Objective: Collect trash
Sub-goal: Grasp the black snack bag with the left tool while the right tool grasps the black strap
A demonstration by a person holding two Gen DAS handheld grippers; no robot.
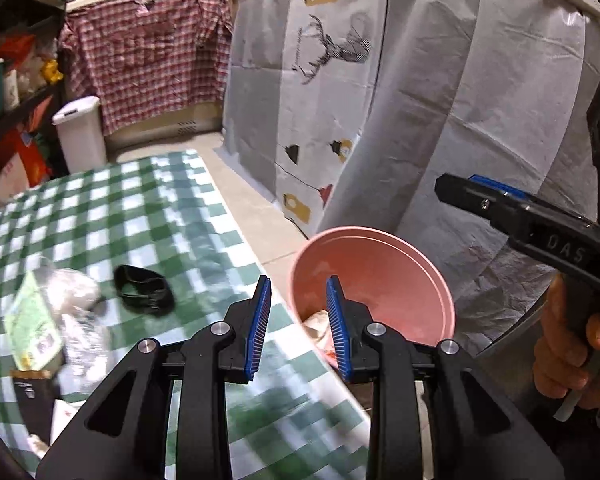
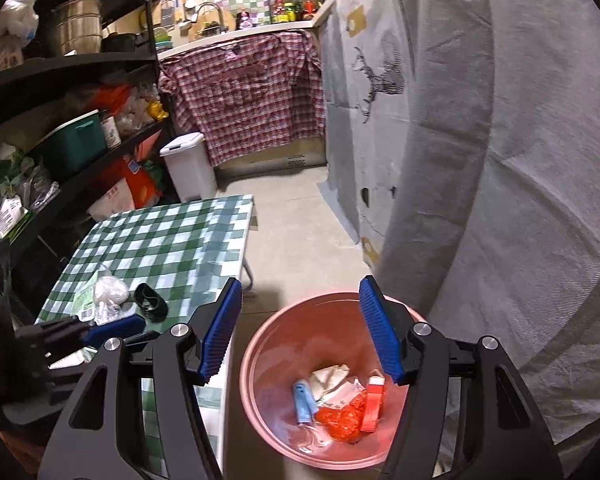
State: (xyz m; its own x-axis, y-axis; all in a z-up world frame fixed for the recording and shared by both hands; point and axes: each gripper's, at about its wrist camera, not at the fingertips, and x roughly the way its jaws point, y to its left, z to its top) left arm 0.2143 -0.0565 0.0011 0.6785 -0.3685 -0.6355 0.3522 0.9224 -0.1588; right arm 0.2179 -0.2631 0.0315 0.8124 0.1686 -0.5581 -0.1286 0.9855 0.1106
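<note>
Above the pink bin (image 2: 332, 380), the right gripper (image 2: 300, 332) stands wide and empty, apparently placed to drop in refuse; the left gripper (image 1: 298, 328), narrower, holds nothing. The bin contains wrappers and paper. On the worktop (image 2: 168, 240), a crumpled bag (image 2: 108, 292) and black item (image 2: 152, 300) remain uncollected.

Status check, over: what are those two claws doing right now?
Both grippers, left and right, open, empty. Pink bin holds trash. Crumpled plastic remains on table.
</note>
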